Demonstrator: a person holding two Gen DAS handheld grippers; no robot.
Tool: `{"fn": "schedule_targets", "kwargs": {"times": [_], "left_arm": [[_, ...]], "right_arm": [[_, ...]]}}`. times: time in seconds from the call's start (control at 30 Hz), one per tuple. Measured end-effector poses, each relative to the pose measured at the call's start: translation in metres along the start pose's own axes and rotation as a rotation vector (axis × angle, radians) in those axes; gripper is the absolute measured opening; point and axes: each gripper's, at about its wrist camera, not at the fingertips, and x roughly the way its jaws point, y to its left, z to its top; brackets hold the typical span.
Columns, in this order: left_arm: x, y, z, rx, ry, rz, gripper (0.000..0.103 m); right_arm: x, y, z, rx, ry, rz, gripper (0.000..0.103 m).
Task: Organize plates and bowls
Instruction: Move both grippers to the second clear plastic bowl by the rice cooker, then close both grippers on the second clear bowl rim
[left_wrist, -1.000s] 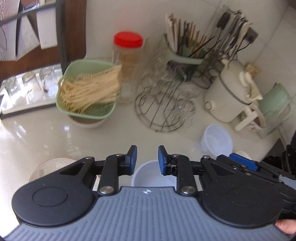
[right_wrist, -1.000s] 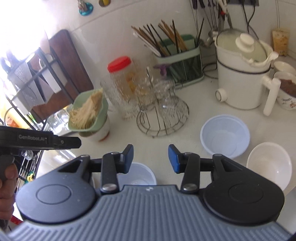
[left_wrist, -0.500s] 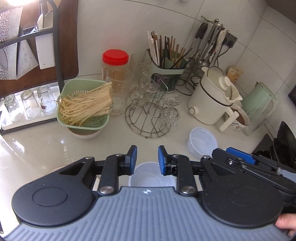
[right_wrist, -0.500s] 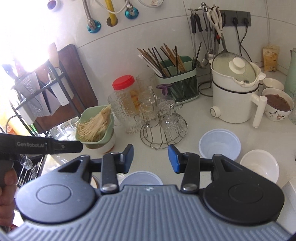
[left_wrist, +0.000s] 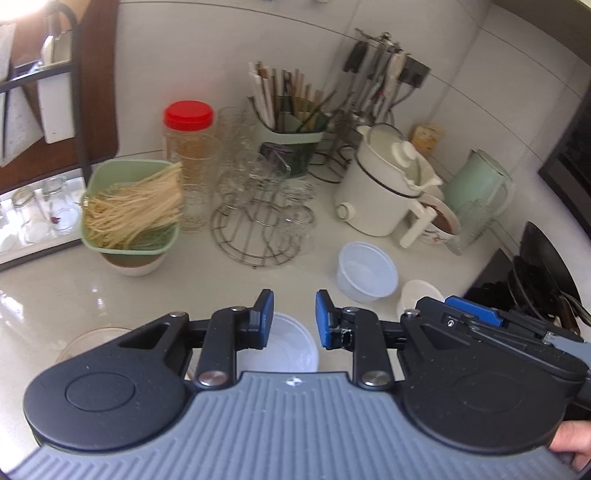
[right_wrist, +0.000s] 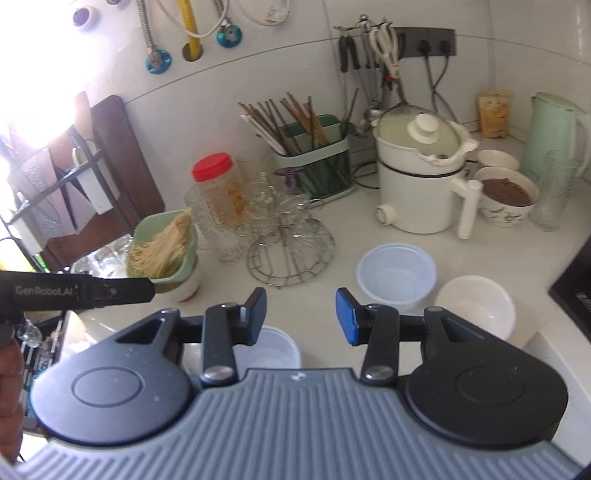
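A clear plastic bowl (left_wrist: 286, 349) sits on the white counter just below and behind my left gripper (left_wrist: 293, 314), which hangs above it open with nothing between its blue pads. A second clear plastic bowl (left_wrist: 365, 271) stands farther right, with a white bowl (left_wrist: 415, 295) beside it. A pinkish plate (left_wrist: 85, 341) shows at the lower left. In the right wrist view my right gripper (right_wrist: 301, 314) is open and empty above the counter. The near clear bowl (right_wrist: 271, 349) lies under its left finger; the other clear bowl (right_wrist: 395, 275) and the white bowl (right_wrist: 476, 306) lie ahead to the right.
A green colander of noodles (left_wrist: 129, 210), a wire rack of glasses (left_wrist: 262, 221), a red-lidded jar (left_wrist: 188, 133), a chopstick holder (right_wrist: 314, 158) and a white electric pot (right_wrist: 421, 173) line the back. A green kettle (right_wrist: 554, 129) and black stove (left_wrist: 535, 273) stand at the right.
Both grippers have drawn back and risen from the counter, so the bowls and the things at the back look smaller and farther. The jaws have kept the same gaps.
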Motion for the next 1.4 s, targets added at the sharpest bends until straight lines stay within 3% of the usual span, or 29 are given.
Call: {"fn": "schedule_targets", "kwargs": {"times": [0.23, 0.43, 0.63, 1.07, 1.23, 1.4], "left_arm": [[0.015, -0.014, -0.023, 0.066, 0.066, -0.059, 0.029], [0.036, -0.020, -0.034, 0.055, 0.103, -0.097, 0.029], [0.058, -0.026, -0.029, 0.037, 0.116, -0.085, 0.029], [0.145, -0.031, 0.011, 0.012, 0.202, -0.009, 0.029], [0.179, -0.031, 0.021, 0.005, 0.237, 0.012, 0.045], [0.214, -0.034, 0.029, -0.019, 0.273, 0.027, 0.046]], "right_arm": [[-0.014, -0.007, -0.012, -0.011, 0.035, -0.072, 0.044], [-0.012, -0.018, -0.020, 0.012, 0.078, -0.105, 0.044], [0.004, -0.030, -0.021, 0.032, 0.105, -0.093, 0.044], [0.071, -0.067, 0.017, 0.021, 0.157, -0.084, 0.044], [0.099, -0.085, 0.026, 0.026, 0.178, -0.084, 0.044], [0.129, -0.104, 0.033, 0.027, 0.219, -0.076, 0.043]]}}
